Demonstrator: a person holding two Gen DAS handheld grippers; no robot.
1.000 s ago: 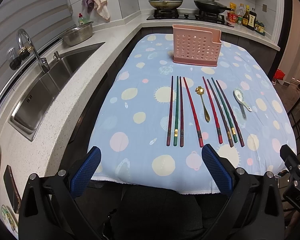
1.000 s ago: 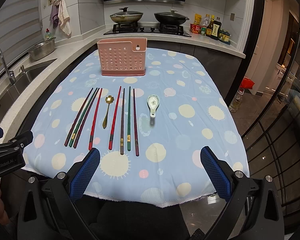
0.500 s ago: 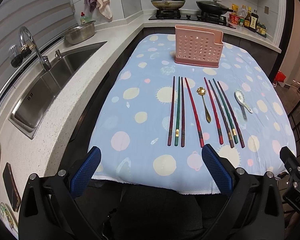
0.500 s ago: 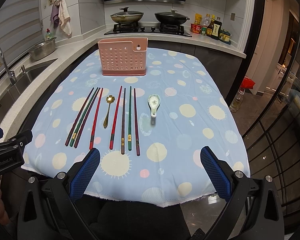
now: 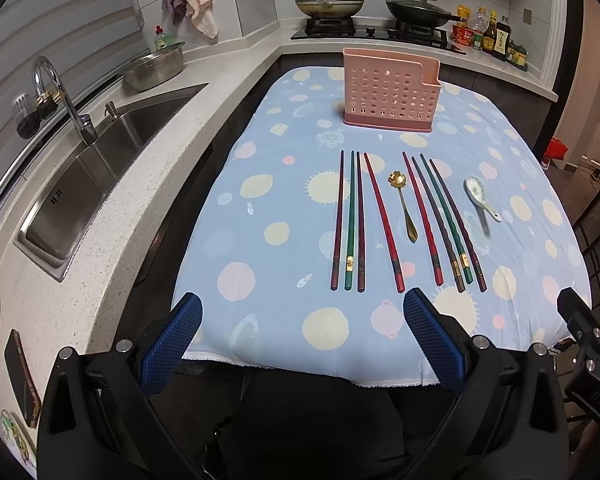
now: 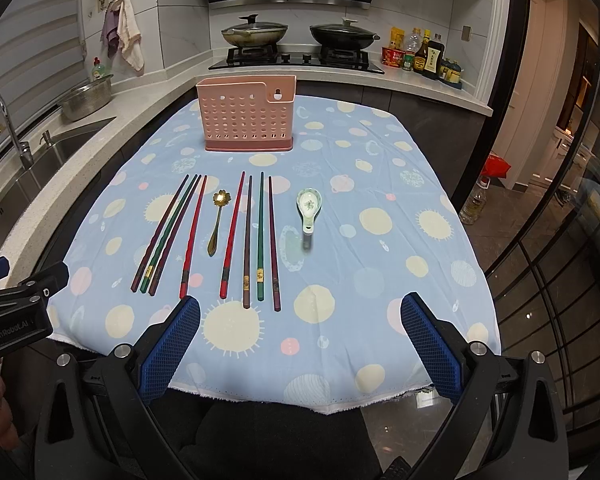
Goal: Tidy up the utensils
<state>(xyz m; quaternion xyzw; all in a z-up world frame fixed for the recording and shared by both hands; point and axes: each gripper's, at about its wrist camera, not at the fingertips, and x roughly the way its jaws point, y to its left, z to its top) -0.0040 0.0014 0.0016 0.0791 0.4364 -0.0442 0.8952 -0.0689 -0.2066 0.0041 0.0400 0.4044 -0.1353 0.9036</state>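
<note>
A pink perforated utensil holder stands at the far middle of the table. Several red, green and dark chopsticks lie in a row on the blue dotted cloth. Among them rests a gold flower spoon. A white ceramic spoon lies to their right. My left gripper hangs open above the table's near edge, short of the chopsticks. My right gripper is open too, over the near edge, with nothing between its fingers.
A steel sink with a tap and a metal bowl runs along the counter on the left. Two lidded pans sit on the stove behind the table, with sauce bottles beside them. A glass partition stands at the right.
Both grippers have crept slightly forward toward the table; the utensils lie as before and both stay open.
</note>
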